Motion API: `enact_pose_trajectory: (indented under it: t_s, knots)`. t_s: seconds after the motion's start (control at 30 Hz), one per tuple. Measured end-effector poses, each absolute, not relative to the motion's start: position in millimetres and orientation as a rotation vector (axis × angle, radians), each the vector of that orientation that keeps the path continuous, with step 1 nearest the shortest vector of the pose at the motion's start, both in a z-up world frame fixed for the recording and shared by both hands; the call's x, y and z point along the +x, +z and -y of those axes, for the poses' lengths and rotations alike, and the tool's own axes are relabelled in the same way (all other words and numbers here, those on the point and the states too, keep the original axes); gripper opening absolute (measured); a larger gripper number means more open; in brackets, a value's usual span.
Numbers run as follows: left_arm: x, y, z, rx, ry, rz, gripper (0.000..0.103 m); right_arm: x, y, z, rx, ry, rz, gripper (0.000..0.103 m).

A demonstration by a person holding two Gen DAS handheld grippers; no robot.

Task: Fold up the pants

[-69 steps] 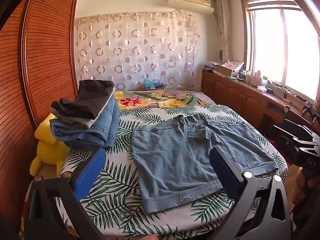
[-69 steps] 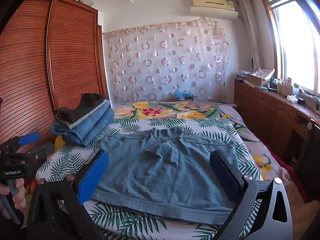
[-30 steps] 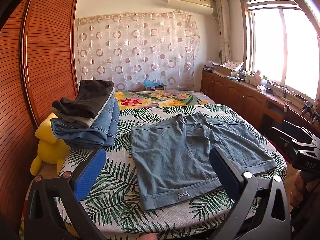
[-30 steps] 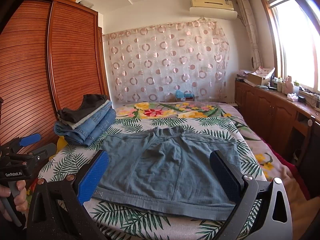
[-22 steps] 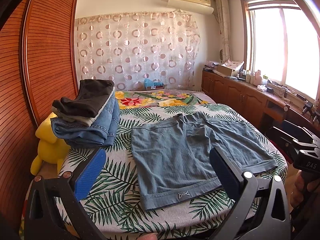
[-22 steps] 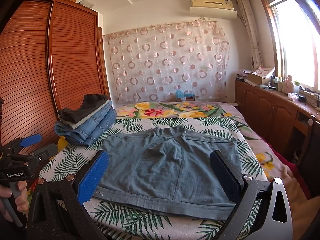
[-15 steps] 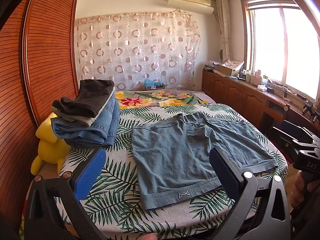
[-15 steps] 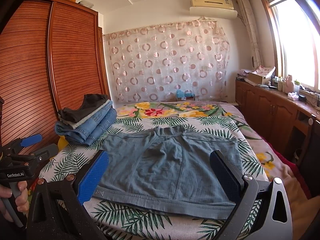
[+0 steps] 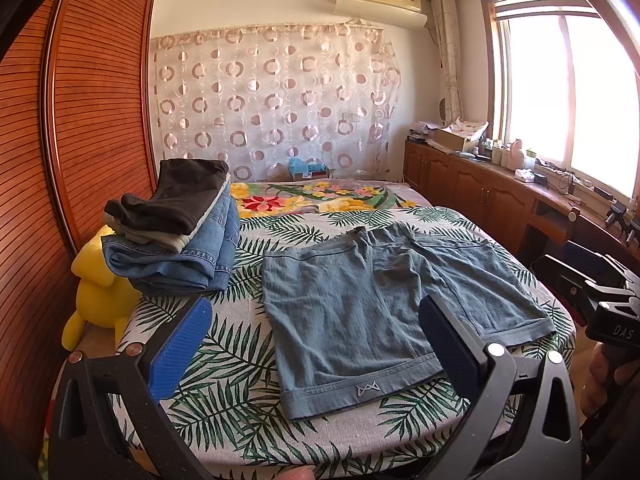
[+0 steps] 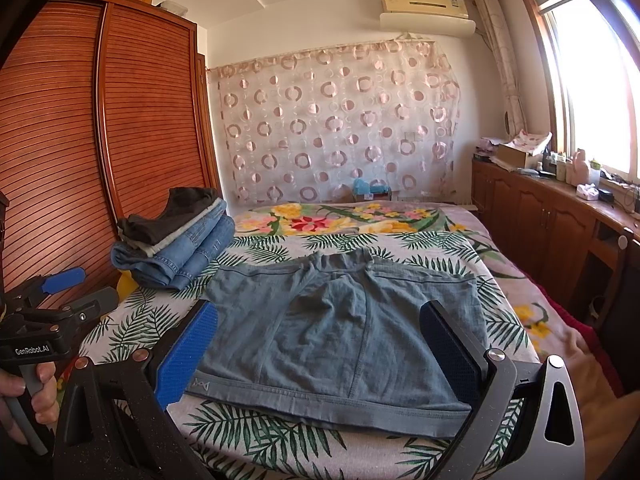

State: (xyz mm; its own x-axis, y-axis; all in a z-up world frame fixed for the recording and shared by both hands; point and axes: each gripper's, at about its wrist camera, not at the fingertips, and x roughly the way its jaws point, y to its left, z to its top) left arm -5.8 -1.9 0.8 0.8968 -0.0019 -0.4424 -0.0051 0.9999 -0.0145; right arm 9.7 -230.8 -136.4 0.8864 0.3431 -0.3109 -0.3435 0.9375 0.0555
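Grey-blue shorts [image 9: 384,300] lie spread flat on the leaf-print bed [image 9: 224,364], waistband at the far side, leg hems toward me. The right wrist view shows the same shorts [image 10: 340,332] from their other side. My left gripper [image 9: 314,328] hovers open above the near hem, nothing between its fingers. My right gripper [image 10: 318,332] is open too, held over the near edge of the shorts. Each gripper shows in the other's view: the right gripper [image 9: 600,292] at the far right, the left gripper [image 10: 52,300] at the far left, held by a hand [image 10: 28,392].
A stack of folded jeans and dark trousers [image 9: 180,236] sits at the bed's left side, with a yellow plush toy [image 9: 98,284] below it. A slatted wooden wardrobe [image 9: 72,128] stands left. A wooden counter [image 9: 500,196] runs under the window at right.
Both views have shifted only slightly; the shorts lie as before and both grippers stay open.
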Motion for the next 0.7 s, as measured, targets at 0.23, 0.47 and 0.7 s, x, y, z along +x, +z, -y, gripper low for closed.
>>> enact_pose_trajectory:
  t_s: [0.23,0.47,0.7]
  knots:
    - [-5.6,1.0,2.1,-0.015,0.001,-0.459,0.103,9.8,-136.4,231.3,0.0,0.358,-0.323,0.101]
    - [-5.8,0.9,2.2,-0.015,0.002,-0.459,0.103,9.9,-136.4,231.6,-0.001,0.357,-0.323,0.101]
    - [-9.0,-0.2,2.6,-0.014,0.001,-0.462,0.103,10.2,-136.8,231.4,0.0,0.357,-0.323,0.101]
